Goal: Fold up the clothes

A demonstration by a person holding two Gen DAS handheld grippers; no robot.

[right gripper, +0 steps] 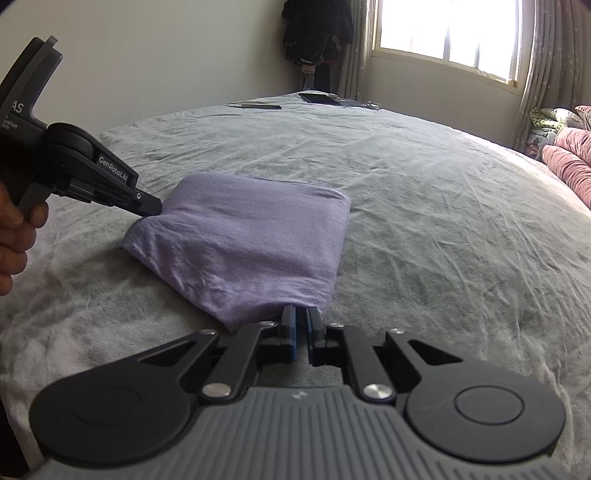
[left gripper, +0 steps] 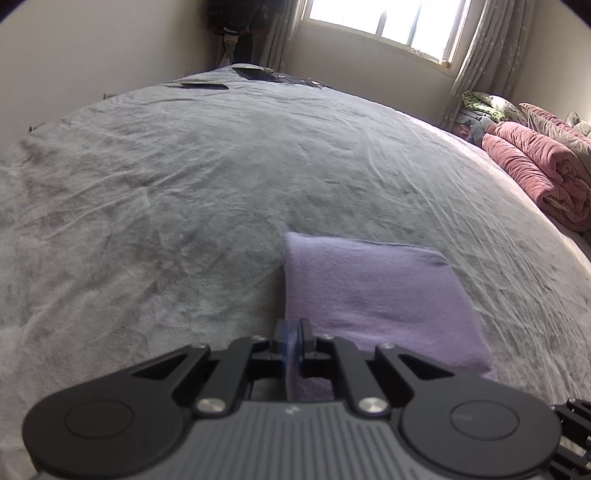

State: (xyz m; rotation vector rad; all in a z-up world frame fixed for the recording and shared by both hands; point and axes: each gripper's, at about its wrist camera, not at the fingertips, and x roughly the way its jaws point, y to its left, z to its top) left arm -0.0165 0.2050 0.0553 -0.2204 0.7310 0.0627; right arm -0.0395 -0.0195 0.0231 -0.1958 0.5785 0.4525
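Observation:
A folded lilac garment [right gripper: 243,243] lies on the grey bedspread [right gripper: 424,206]. In the left wrist view my left gripper [left gripper: 293,328] is shut on the near left edge of the lilac garment [left gripper: 376,291], with cloth pinched between the blue pads. From the right wrist view my right gripper [right gripper: 301,314] is shut on the garment's near corner, the cloth's edge running in between its pads. That view also shows the left gripper [right gripper: 153,208] at the garment's far left corner, held by a hand [right gripper: 16,236].
Dark flat items [left gripper: 255,74] lie at the far end of the bed. Rolled pink bedding [left gripper: 535,166] and pillows sit at the right edge. A window [right gripper: 450,29] with curtains is on the far wall, and dark clothes [right gripper: 317,29] hang in the corner.

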